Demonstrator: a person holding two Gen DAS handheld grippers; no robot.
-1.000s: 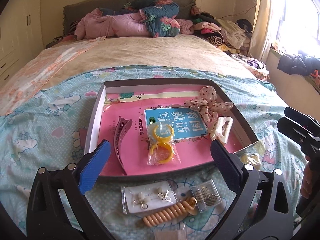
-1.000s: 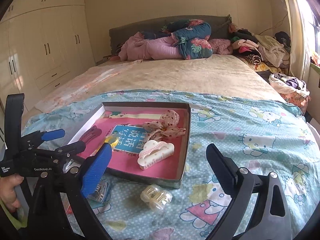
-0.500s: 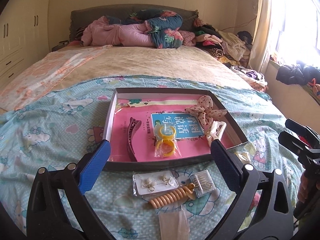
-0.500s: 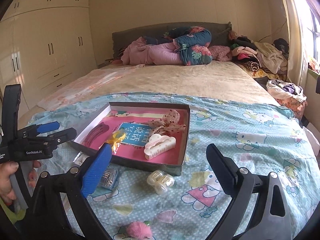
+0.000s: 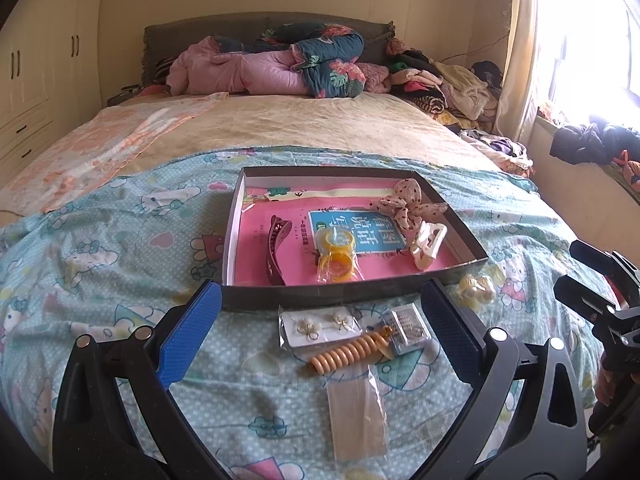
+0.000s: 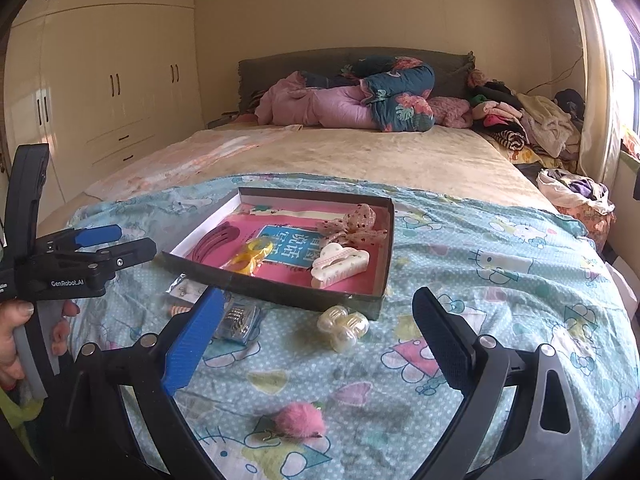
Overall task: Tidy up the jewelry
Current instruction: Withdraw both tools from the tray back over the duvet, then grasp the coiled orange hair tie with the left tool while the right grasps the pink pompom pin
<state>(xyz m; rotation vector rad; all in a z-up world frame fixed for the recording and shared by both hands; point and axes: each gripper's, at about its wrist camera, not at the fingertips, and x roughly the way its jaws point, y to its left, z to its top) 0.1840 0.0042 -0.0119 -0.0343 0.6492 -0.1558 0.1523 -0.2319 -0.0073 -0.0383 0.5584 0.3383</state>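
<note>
Both grippers hover empty with fingers wide apart — the left gripper [image 5: 320, 332] is nearer the coil hair tie [image 5: 349, 352], which lies on the blanket between its fingertips, long axis slanting across them, just short of the tray [image 5: 352, 294].

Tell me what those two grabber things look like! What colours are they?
Both are black plastic. The left gripper has two long fingers: one wears a bright blue bumpy pad, the other a dark one. Round silver bolts sit at the joints. The right gripper looks just the same. Seen from the side, the left one has white "GenRobot.AI" lettering, and a bare hand grips its handle.
</note>
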